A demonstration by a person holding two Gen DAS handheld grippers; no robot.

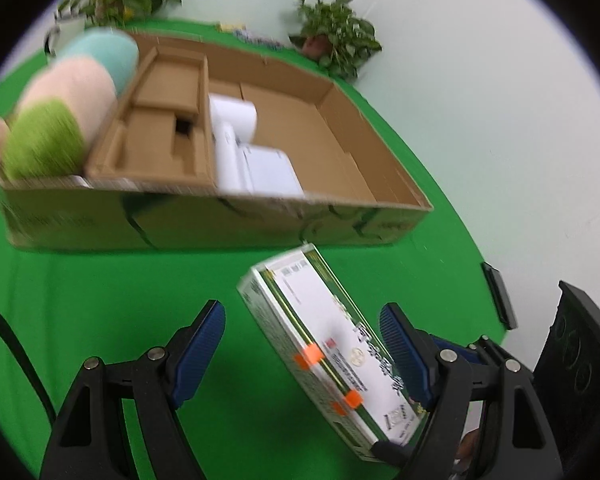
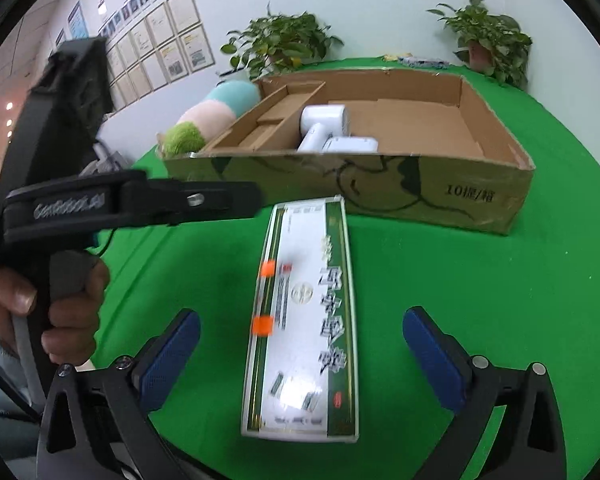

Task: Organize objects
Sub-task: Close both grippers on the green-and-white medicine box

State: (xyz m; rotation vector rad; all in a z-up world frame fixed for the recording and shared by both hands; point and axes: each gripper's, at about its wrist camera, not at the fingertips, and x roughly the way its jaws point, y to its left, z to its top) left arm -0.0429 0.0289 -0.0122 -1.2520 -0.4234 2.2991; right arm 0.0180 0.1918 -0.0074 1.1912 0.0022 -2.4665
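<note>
A long white-and-green carton [image 1: 316,304] with orange stickers lies flat on the green table, just in front of a big open cardboard box [image 1: 220,220]. My left gripper [image 1: 302,314] is open around the carton's near end, which sits close to the right pad [image 1: 400,344] and far from the left pad. From the other side my right gripper [image 2: 300,320] is open wide astride the same carton [image 2: 304,280], with green cloth showing on both sides. A hand [image 2: 60,304] holds the left tool's handle.
The cardboard box [image 2: 420,196] holds white appliances [image 2: 320,124] and cardboard inserts [image 1: 168,92]. A teal, pink and green plush [image 1: 68,96] leans at its left end. Potted plants [image 2: 492,40] stand by the back wall. The table edge curves away at the right [image 1: 460,240].
</note>
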